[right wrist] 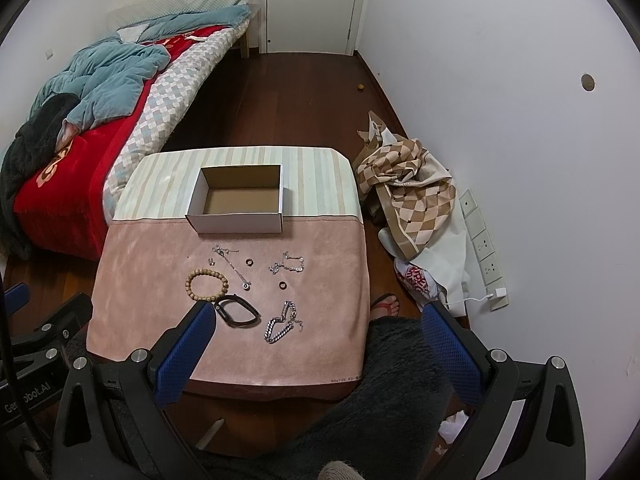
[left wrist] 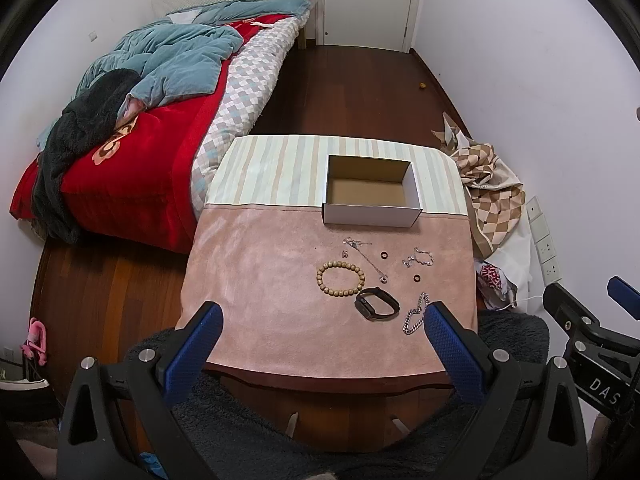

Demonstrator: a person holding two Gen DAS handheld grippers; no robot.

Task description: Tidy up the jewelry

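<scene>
Table [left wrist: 256, 280] under a pink and striped cloth, bearing an empty white cardboard box [left wrist: 372, 216] at the far side. Before the box, loose on the cloth: wooden bead bracelet [left wrist: 341, 280], black watch band [left wrist: 377, 304], silver chain bracelet [left wrist: 416, 316], thin necklace [left wrist: 366, 258], two dark rings [left wrist: 385, 255]. Left gripper [left wrist: 324, 344] and right gripper [right wrist: 318, 344] hang at the near edge, fingers spread wide, holding nothing.

A home bedroom is shown: a bed [left wrist: 132, 128] with a red blanket and rumpled blue quilt is seen at the upper left, a white door [left wrist: 370, 0] at the top, dark wooden flooring [left wrist: 352, 92], and wall sockets [right wrist: 482, 256] at the right.
</scene>
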